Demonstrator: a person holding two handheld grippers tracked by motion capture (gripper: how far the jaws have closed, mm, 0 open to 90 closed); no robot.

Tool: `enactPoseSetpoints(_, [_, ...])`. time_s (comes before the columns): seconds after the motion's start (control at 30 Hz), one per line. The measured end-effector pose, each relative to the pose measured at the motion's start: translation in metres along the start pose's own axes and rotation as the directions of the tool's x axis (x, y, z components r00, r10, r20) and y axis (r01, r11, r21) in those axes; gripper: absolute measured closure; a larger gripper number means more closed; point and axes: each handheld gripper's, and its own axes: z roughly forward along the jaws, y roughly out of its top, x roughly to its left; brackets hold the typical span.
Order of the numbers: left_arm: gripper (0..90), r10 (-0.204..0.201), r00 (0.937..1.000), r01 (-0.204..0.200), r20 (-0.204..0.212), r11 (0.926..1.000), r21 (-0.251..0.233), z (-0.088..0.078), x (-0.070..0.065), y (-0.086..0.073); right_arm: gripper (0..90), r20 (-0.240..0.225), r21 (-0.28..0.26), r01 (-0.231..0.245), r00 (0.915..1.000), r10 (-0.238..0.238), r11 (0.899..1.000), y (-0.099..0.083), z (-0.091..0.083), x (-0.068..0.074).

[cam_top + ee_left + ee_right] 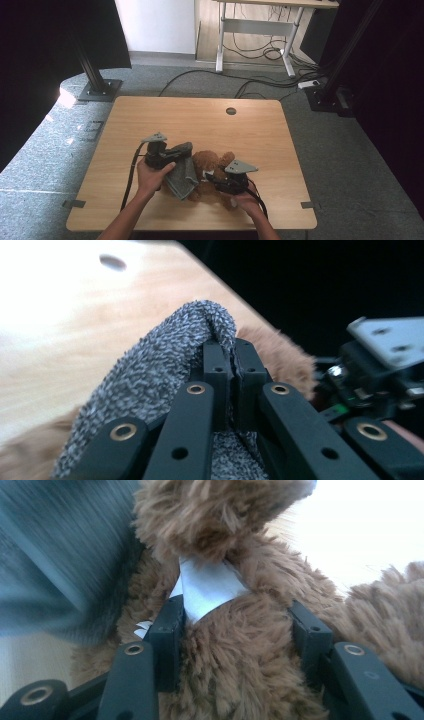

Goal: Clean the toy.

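Observation:
A brown teddy bear (214,164) lies on the wooden table (200,120), near its front edge. A grey knitted cloth (184,176) drapes over the bear's left side. My left gripper (186,150) is shut on a raised fold of the cloth (150,370), its jaws pinched together at the fold's top (234,352), with brown fur (280,355) just behind. My right gripper (211,176) reaches in from the right. Its jaws (240,625) press on either side of the bear's body (235,670), just below a white tag (207,587). The blurred grey cloth (60,555) hangs at the left.
A round cable hole (230,111) sits near the table's far edge. Beyond the table there is grey carpet with loose cables (260,50), a white desk frame (255,27) and black stand bases (100,91) at both sides.

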Motion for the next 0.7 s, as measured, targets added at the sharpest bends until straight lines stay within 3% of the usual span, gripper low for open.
enactPoseSetpoints(0.1, [86.2, 0.023, 0.9985, -0.02, -0.05, 0.9981, 0.059, 0.016, 0.004, -0.011, 49.7, -0.006, 0.002, -0.006, 1.0, 0.006, 1.0, 0.0, 0.0, -0.001])
enactPoseSetpoints(0.2, [86.5, 0.008, 0.9981, -0.005, -0.061, 0.9986, 0.053, 0.01, 0.009, -0.015, 49.5, -0.008, 0.0, -0.008, 0.9999, 0.008, 1.0, 0.0, 0.0, -0.001])
enactPoseSetpoints(0.27, [86.6, 0.02, 0.9969, -0.015, -0.076, 0.998, 0.061, 0.005, 0.011, -0.018, 49.2, -0.012, -0.005, -0.017, 0.9998, 0.017, 1.0, 0.0, 0.0, -0.001])
enactPoseSetpoints(0.5, [87.0, -0.005, 0.9987, 0.007, -0.05, 0.9994, 0.035, -0.009, 0.017, -0.033, 44.0, -0.036, -0.03, -0.049, 0.9982, 0.048, 0.998, -0.002, -0.009, 0.001])
enactPoseSetpoints(0.7, [87.0, -0.02, 0.9997, 0.021, -0.016, 0.9995, 0.025, -0.024, 0.019, -0.041, 47.3, -0.042, -0.031, -0.082, 0.9959, 0.08, 0.996, -0.009, -0.022, 0.001])
